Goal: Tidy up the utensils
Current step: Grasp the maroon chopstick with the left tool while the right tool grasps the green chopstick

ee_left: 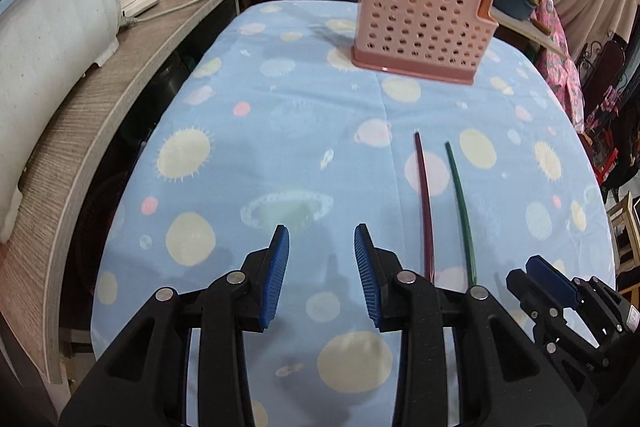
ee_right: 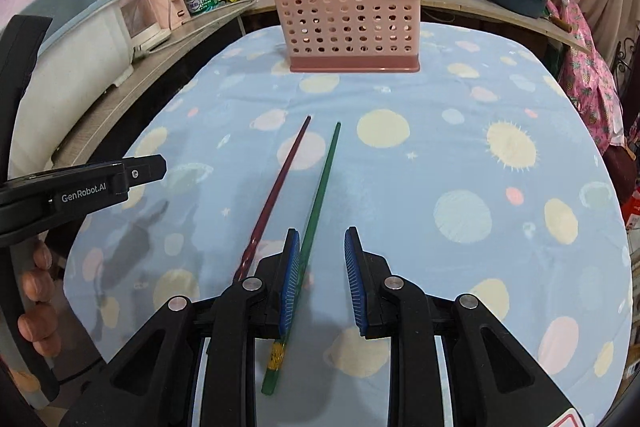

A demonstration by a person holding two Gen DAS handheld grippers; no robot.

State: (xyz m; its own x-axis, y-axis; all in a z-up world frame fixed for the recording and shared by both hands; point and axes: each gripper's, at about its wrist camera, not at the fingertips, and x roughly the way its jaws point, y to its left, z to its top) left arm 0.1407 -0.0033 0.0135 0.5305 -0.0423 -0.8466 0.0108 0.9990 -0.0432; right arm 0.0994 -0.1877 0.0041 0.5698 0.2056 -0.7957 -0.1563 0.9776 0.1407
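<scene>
Two chopsticks lie side by side on the blue planet-print cloth, a dark red chopstick [ee_right: 276,195] and a green chopstick [ee_right: 322,187]. My right gripper [ee_right: 322,231] hovers open just above their near ends. The green one runs under its left pad [ee_right: 290,279] and is not pinched. A pink perforated utensil holder [ee_right: 352,23] stands at the far end with several chopsticks upright in it. In the left wrist view my left gripper [ee_left: 321,229] is open over bare cloth, left of the red chopstick [ee_left: 423,203] and green chopstick [ee_left: 460,203]. The holder [ee_left: 424,27] stands beyond.
A grey wooden counter [ee_left: 120,75] runs along the left with a white tub [ee_left: 52,27] and a pink appliance. Pots, bottles and a bowl crowd the back shelf. Floral fabric hangs off the right edge [ee_right: 588,79]. A hand [ee_right: 36,287] holds the left gripper [ee_right: 140,171].
</scene>
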